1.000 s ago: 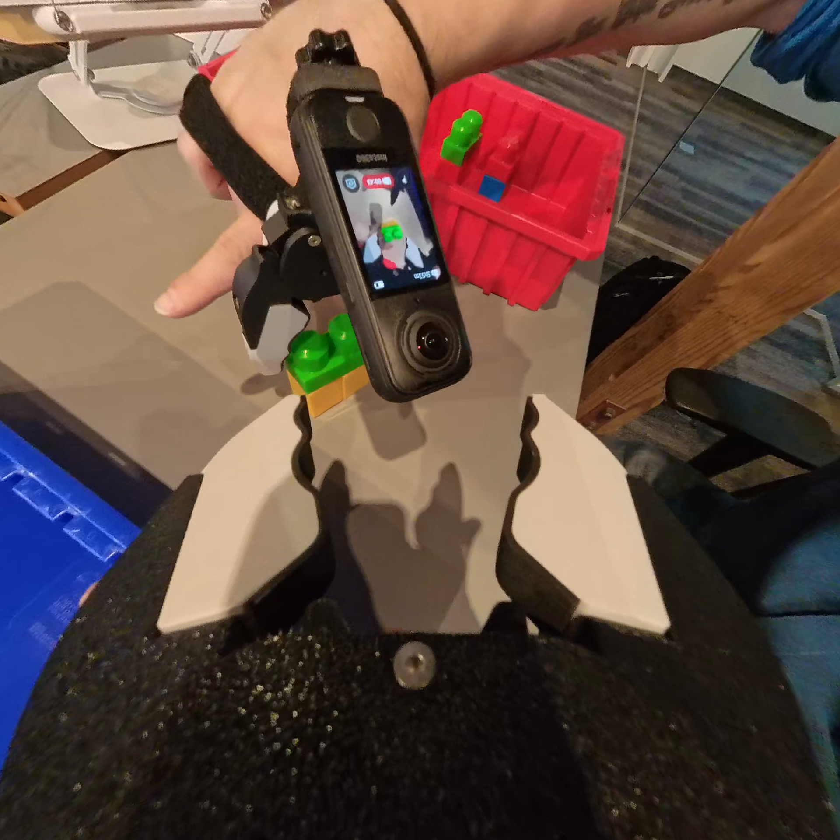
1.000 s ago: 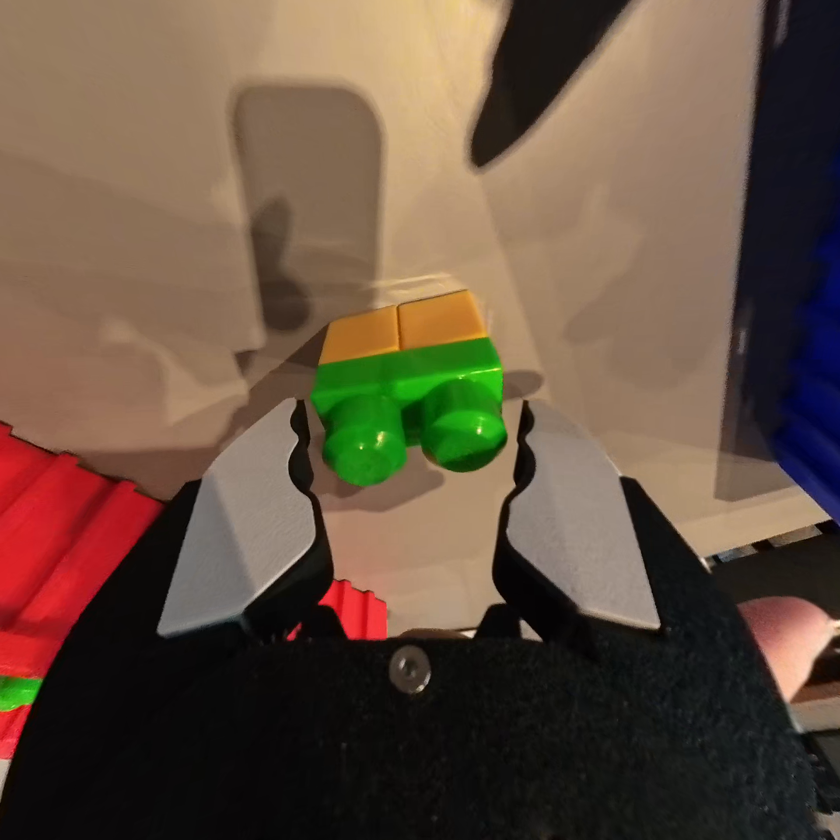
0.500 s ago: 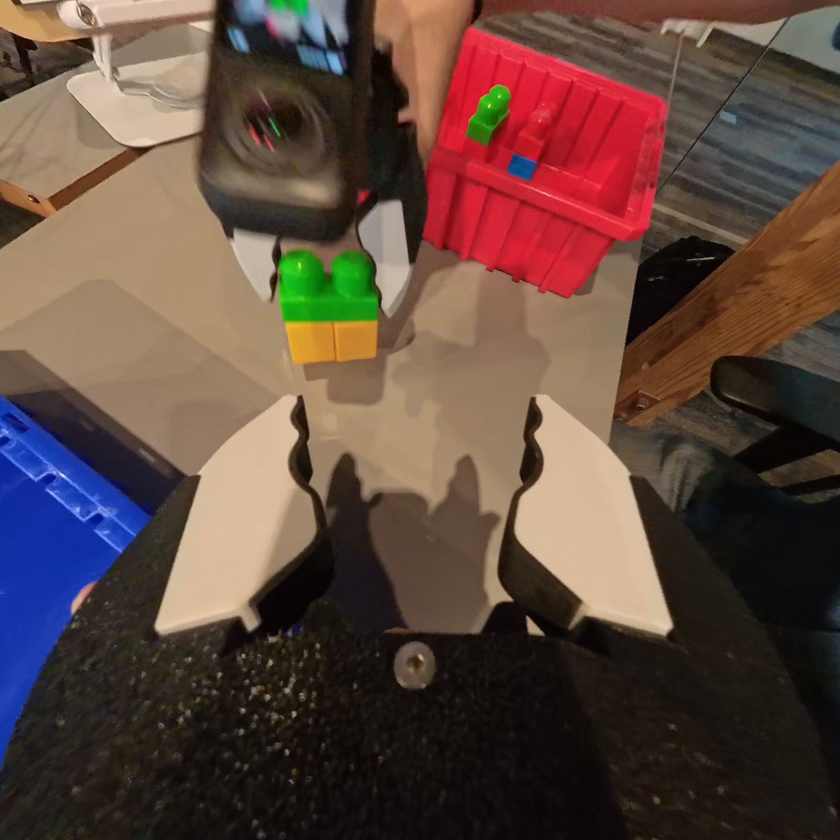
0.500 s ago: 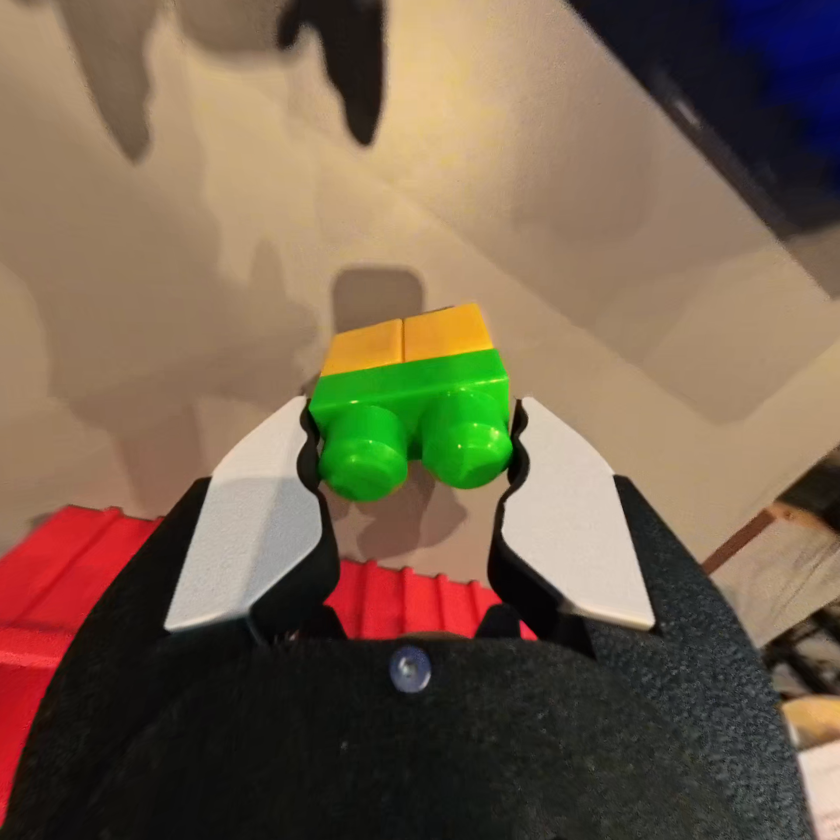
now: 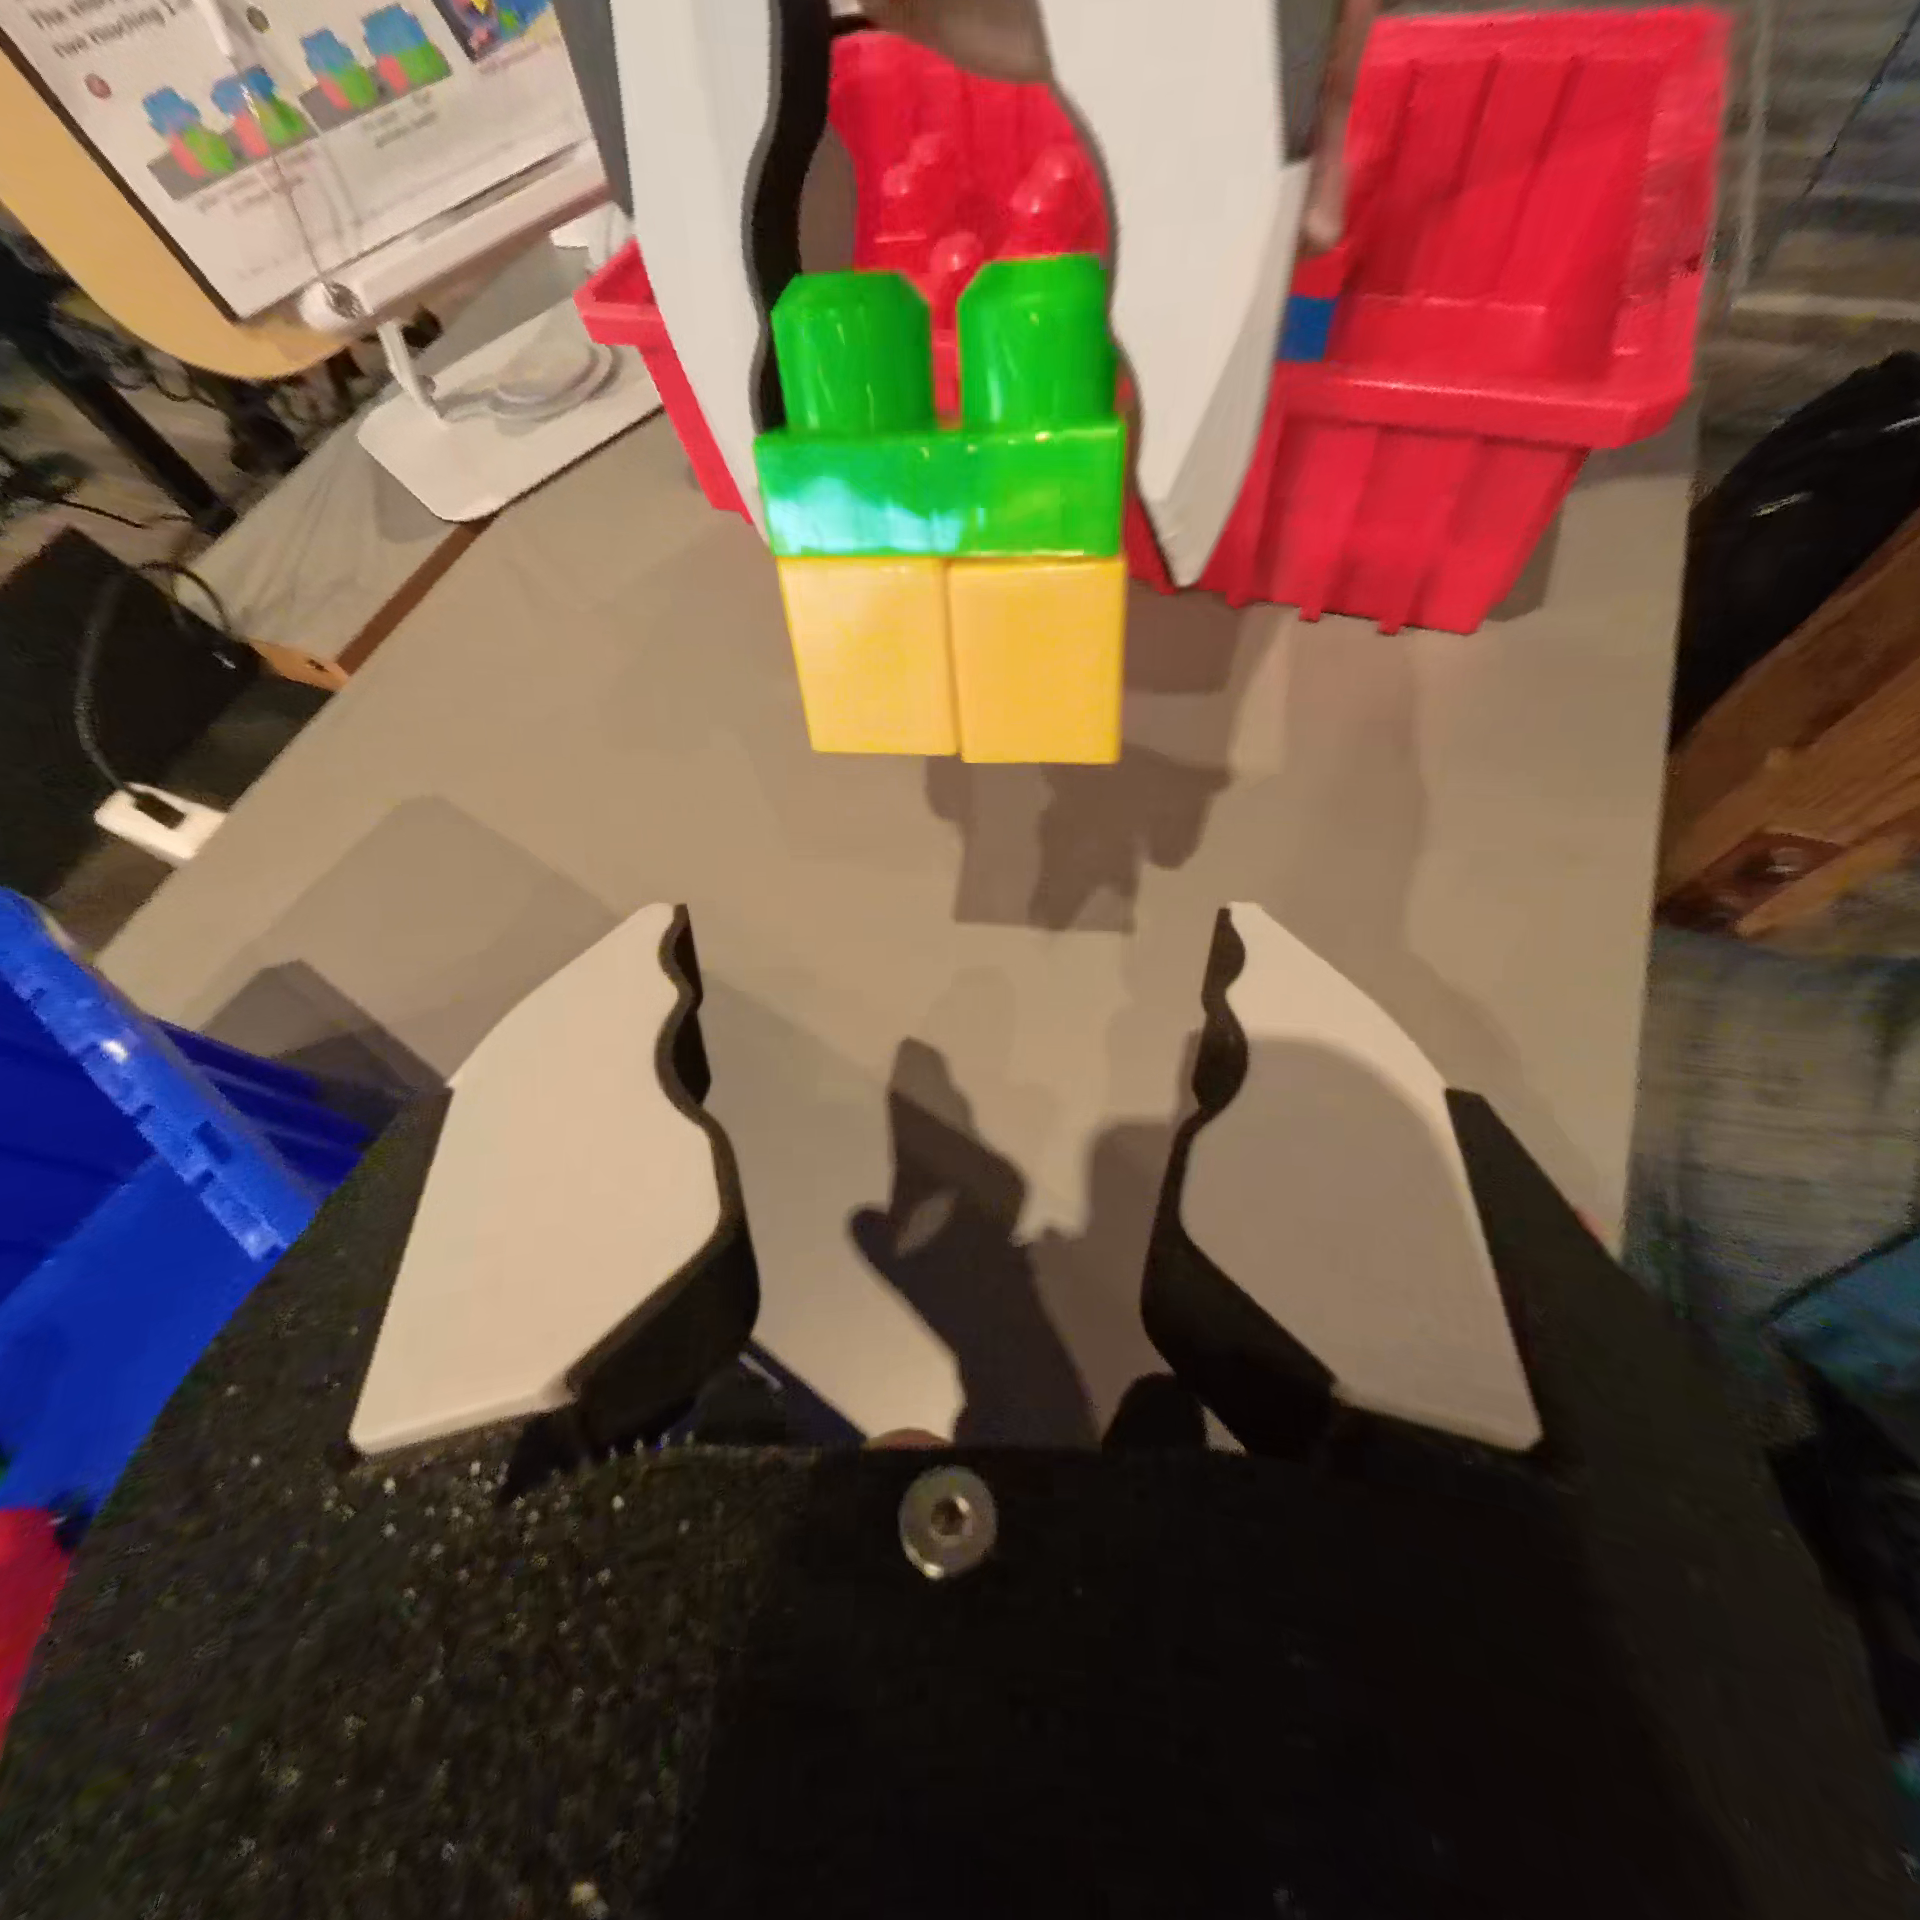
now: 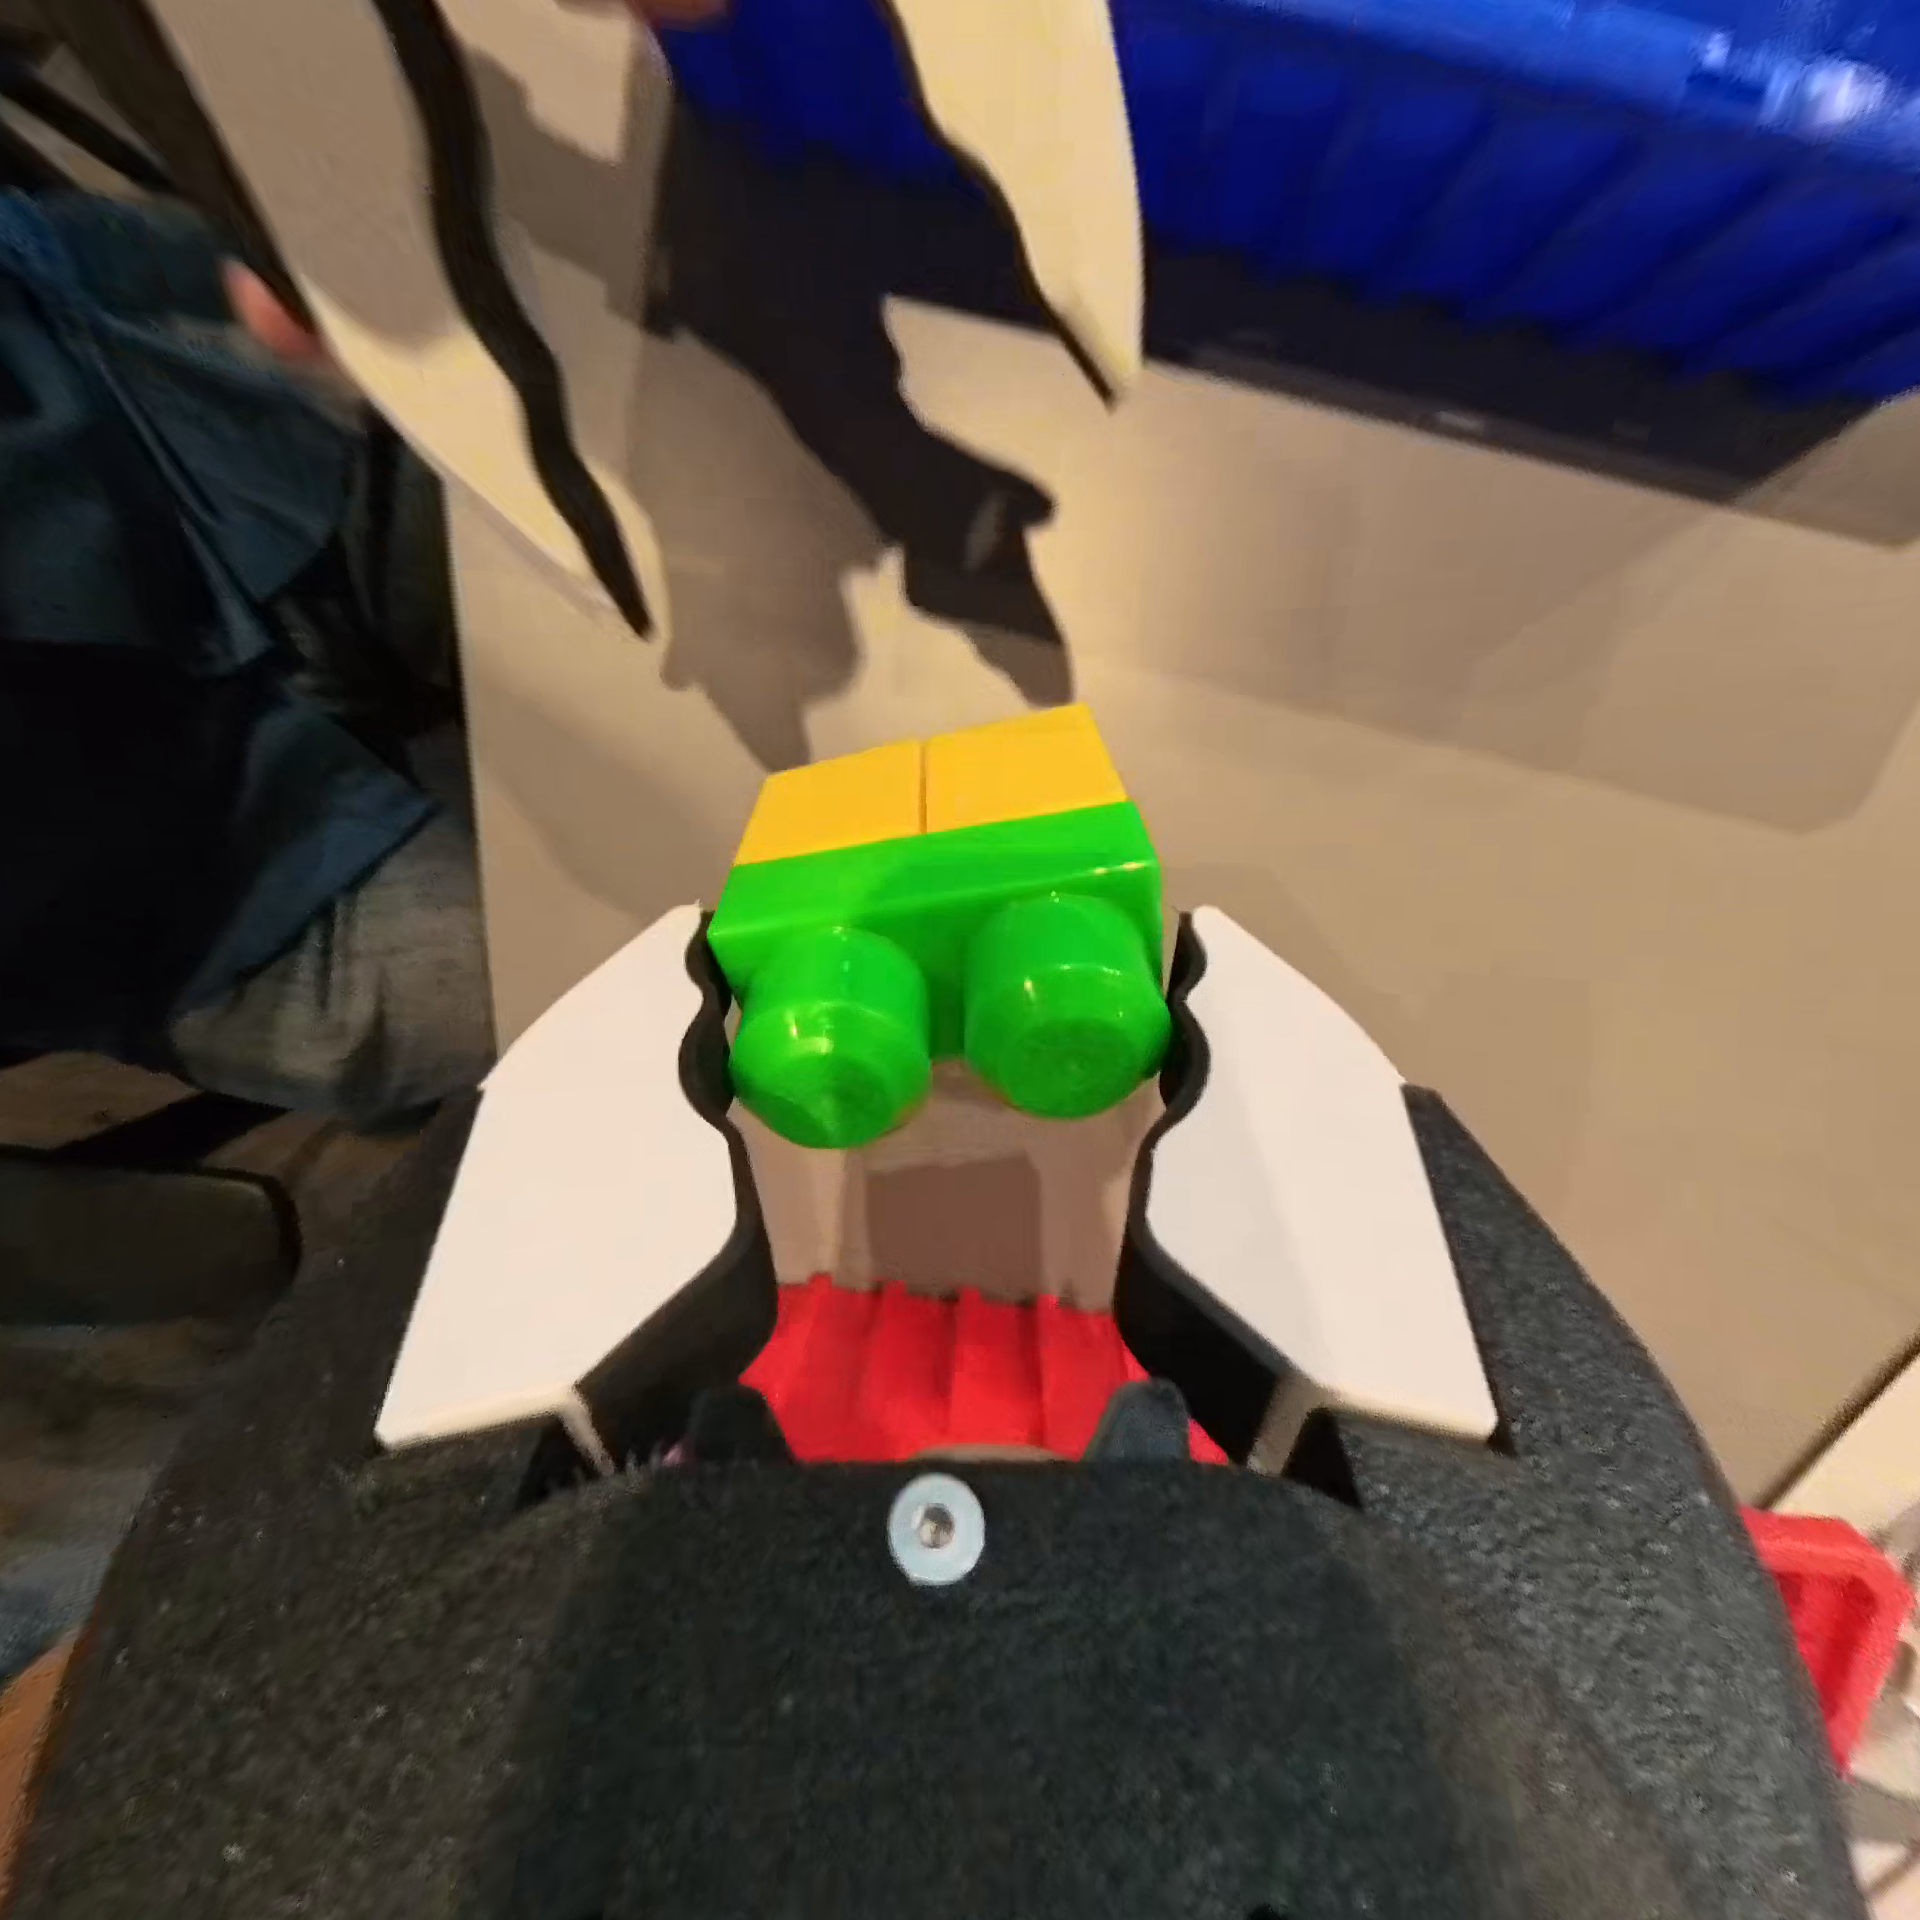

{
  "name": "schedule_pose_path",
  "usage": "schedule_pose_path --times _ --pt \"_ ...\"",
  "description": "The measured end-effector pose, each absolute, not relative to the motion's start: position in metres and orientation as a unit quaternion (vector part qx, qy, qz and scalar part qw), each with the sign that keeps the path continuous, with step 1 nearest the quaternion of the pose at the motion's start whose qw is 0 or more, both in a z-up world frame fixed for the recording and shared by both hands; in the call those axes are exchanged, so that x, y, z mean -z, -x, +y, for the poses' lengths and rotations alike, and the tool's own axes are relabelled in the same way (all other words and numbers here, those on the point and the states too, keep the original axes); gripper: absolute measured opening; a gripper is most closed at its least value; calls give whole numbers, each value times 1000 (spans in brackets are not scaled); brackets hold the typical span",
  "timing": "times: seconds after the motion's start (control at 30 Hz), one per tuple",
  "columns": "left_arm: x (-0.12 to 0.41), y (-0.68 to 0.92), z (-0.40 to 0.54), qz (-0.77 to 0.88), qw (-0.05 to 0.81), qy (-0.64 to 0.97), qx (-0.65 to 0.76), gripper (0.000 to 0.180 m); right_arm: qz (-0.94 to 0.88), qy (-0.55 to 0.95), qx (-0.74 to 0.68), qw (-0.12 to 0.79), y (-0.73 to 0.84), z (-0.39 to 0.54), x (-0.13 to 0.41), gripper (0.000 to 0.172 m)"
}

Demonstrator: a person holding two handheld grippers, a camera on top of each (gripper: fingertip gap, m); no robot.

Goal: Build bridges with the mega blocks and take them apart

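Right wrist view shows the right gripper point(image 6: 940, 997) squeezing the green block point(image 6: 935, 935) from both sides, with both pads pressed on it. Two yellow blocks point(image 6: 925, 784) are stuck on the far end of the green one. This little bridge is lifted off the gray table point(image 5: 582, 790); in the left wrist view its shadow lies on the table just below it.

The left gripper point(image 5: 951, 997) is nearer and lower, with its jaws wide apart and nothing in them. The bridge hangs just beyond its tips.

The red bin point(image 5: 1455, 343) sits at the far end of the table behind the bridge, with more blocks inside. A blue bin point(image 5: 125, 1195) is on the near left.

The bridge looks built, so taking it apart seems to be the step now. The yellow blocks are still joined on. I think the left gripper must grab them and pull.
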State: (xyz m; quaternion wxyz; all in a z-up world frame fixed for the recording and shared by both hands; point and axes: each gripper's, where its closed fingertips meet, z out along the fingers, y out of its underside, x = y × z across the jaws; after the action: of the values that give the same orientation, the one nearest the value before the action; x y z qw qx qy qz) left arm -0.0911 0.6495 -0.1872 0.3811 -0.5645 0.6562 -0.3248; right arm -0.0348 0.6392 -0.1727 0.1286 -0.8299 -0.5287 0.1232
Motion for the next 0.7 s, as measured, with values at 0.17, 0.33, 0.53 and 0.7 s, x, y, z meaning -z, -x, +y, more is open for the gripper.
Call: schedule_pose_path --times 0.17,0.33,0.53,0.7 --pt "177 81 635 655 400 542 344 89 -536 816 -138 165 64 628 154 82" --pt "178 76 625 662 397 538 339 93 -542 813 -131 168 79 624 154 82" --pt "171 73 619 657 403 532 351 91 -546 808 -137 174 93 623 158 82" --pt "173 75 620 657 396 535 354 81 -542 808 -147 179 95 624 160 82"
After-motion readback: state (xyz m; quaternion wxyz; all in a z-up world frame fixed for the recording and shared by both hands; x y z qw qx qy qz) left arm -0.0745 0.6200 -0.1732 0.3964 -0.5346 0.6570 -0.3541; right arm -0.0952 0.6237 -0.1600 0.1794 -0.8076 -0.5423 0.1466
